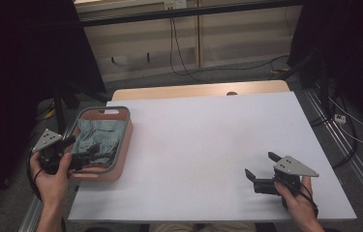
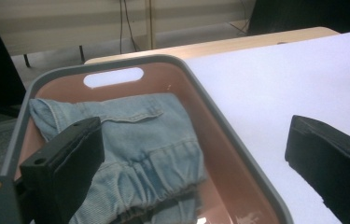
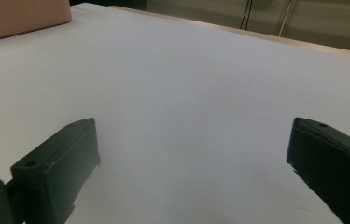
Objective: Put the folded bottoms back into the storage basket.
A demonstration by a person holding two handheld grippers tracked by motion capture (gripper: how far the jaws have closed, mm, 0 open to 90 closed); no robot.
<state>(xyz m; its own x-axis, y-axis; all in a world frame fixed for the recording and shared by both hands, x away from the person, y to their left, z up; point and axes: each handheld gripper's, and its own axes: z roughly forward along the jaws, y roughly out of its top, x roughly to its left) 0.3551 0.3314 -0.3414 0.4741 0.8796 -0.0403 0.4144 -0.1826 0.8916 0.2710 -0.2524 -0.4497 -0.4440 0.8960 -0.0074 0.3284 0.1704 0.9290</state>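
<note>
A folded denim garment [image 2: 130, 140] lies in the pink basket [image 1: 123, 145] at the table's left edge. It looks soft, limp and fairly light, best pinched at a thick seamed fold. The left gripper [image 1: 80, 152] hovers spread above it; the right gripper [image 1: 261, 169] is spread over the bare white tabletop [image 1: 208, 140].

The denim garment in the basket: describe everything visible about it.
The denim garment is light blue, faded-looking cloth, folded into a rumpled bundle, with stitched seams and a gathered, elastic-looking hem. It lies inside the pink basket with a grey rim, at the table's left edge, touching its floor and far wall. The left gripper hovers over it, jaws open; whether they touch it is unclear.
</note>
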